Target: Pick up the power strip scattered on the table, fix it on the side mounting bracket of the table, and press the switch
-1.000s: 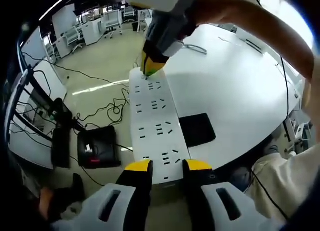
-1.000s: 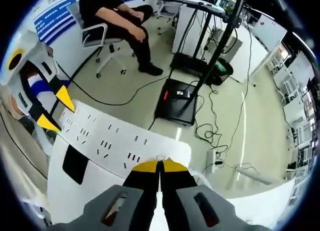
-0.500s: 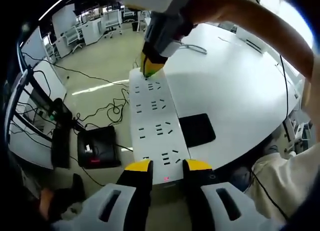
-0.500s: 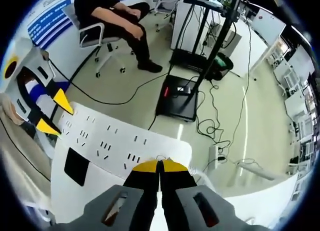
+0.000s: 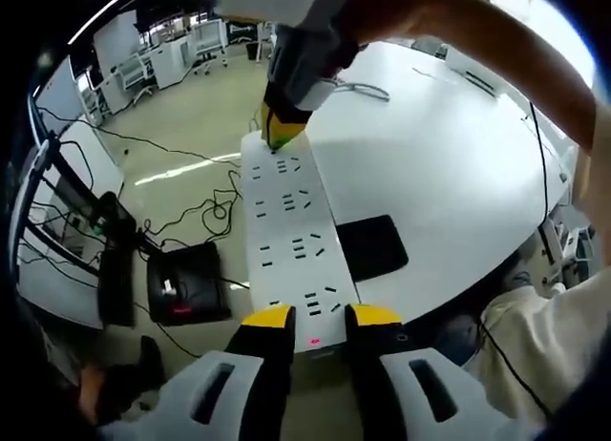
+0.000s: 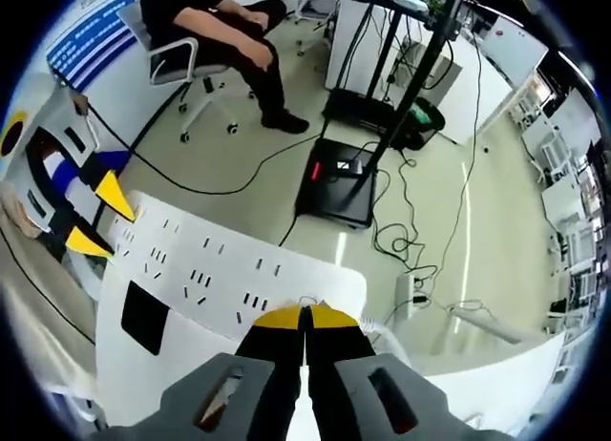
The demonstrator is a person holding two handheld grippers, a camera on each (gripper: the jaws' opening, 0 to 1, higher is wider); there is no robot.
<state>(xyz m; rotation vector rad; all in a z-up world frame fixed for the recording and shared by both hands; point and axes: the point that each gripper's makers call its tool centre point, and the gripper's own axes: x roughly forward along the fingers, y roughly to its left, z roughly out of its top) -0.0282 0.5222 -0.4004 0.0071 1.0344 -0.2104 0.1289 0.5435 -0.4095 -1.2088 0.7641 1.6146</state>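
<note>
A long white power strip (image 5: 291, 231) lies along the edge of the white table (image 5: 458, 174), sockets facing up. A small red light (image 5: 315, 343) glows at its near end. My left gripper (image 5: 319, 317) has its yellow tips apart over that near end, with nothing clamped between them. My right gripper (image 5: 274, 136) comes down from above, shut, with its tips pressed on the strip's far end. In the right gripper view the shut right gripper (image 6: 305, 312) rests on the power strip (image 6: 210, 269), and the left gripper (image 6: 98, 218) sits at the other end.
A black pad (image 5: 372, 247) lies on the table beside the strip. A white cable (image 5: 368, 90) loops on the table further off. On the floor are a black box (image 6: 339, 178) with a red light and loose cables. A person (image 6: 220, 31) sits on a chair beyond.
The red light at the strip's near end has come on since one second ago. Both grippers have stayed almost still; the views have shifted only slightly.
</note>
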